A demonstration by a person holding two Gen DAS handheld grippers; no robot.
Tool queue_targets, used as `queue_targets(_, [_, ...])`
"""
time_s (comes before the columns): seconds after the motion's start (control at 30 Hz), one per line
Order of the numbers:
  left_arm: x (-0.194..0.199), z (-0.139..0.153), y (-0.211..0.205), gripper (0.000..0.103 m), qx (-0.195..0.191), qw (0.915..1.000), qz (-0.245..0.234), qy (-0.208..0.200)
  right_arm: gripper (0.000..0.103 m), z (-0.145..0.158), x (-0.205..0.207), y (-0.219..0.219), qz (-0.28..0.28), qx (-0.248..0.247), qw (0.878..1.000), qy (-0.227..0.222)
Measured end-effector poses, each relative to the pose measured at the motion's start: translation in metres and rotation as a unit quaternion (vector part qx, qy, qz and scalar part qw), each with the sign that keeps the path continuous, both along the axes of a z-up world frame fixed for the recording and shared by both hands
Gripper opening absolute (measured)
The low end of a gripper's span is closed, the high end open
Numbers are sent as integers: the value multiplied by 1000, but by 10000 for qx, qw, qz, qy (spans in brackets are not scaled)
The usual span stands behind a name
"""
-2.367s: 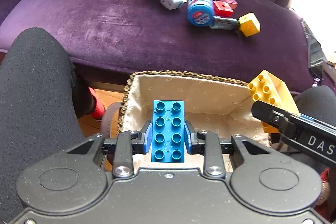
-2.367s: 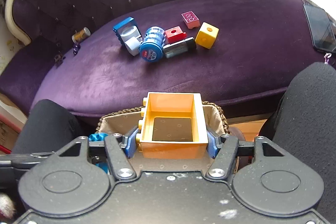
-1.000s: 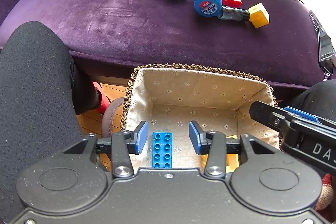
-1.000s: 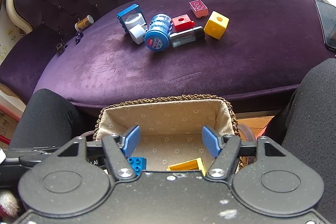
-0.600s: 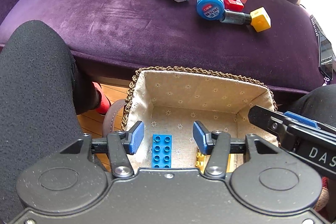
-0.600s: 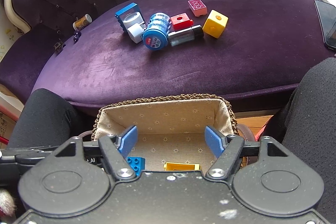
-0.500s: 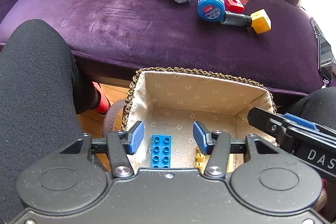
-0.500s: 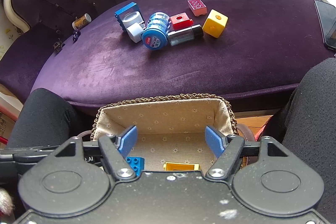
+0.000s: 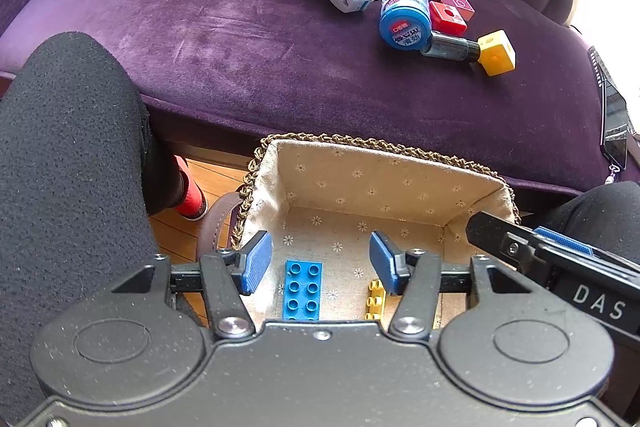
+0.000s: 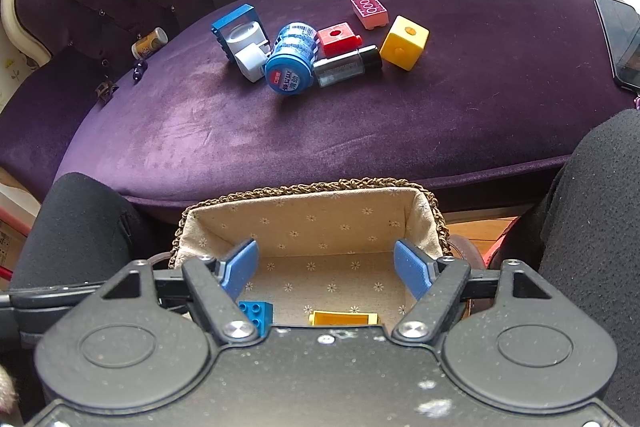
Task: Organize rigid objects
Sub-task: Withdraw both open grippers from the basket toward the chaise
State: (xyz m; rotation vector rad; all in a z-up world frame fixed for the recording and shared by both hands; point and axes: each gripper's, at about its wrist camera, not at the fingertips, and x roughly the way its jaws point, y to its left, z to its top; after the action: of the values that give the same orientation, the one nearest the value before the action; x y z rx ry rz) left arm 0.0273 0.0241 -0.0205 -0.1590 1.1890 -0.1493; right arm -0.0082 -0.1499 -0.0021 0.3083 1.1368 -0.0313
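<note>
Both bricks have left my grippers since 2.4 s ago and now lie on the basket floor. My left gripper point(image 9: 320, 263) hangs over the lined basket point(image 9: 384, 163) with its 2 blue pads spread wide, gripping nothing and touching nothing. Directly below the gap, the blue brick point(image 9: 303, 289) lies flat with studs up, its near end hidden by the gripper body. Just to its right, apart from it, the yellow brick point(image 9: 376, 299) lies on its side, partly behind the right-hand pad. My right gripper point(image 10: 326, 269) is likewise spread wide and empty, above the same basket point(image 10: 316, 223). In the right wrist view the yellow brick point(image 10: 344, 317) shows its hollow underside at the near edge, and a corner of the blue brick point(image 10: 256, 313) shows beside the left-hand pad. Well beyond the basket, on the purple sofa point(image 10: 360, 131), the remaining things sit in 1 cluster: a blue round container point(image 10: 289, 57), a white plug adapter point(image 10: 251, 62), a red block point(image 10: 338, 38), a pink brick point(image 10: 370, 10), a yellow cube point(image 10: 404, 42) and a dark cylinder point(image 10: 346, 66) touching the container.
</note>
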Motion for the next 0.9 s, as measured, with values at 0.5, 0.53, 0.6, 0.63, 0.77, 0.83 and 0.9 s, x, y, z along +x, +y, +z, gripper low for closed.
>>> queue_targets(0.5, [-3,10,13,53,-178,9990,319,-270,76,0,3,2,-31,-134,9999,5])
queue_targets(0.53, [-3,10,15,53,-215,9988,357,-259,76,-1,3,2,-36,-129,9999,24])
queue_targets(0.6, [-1,10,18,53,-277,9985,420,-221,76,-1,4,3,-23,-162,9999,38])
queue_targets(0.63, [-1,10,19,53,-297,9984,434,-213,76,-1,4,3,-19,-197,9998,43])
queue_targets(0.77, [-1,11,20,53,-359,9982,427,-209,76,-1,6,4,20,-307,9995,106])
queue_targets(0.83, [-1,12,20,53,-347,9983,420,-187,76,1,8,3,28,-345,9993,114])
queue_targets(0.9, [1,14,21,53,-363,9983,427,-161,76,3,10,1,4,-379,9992,102])
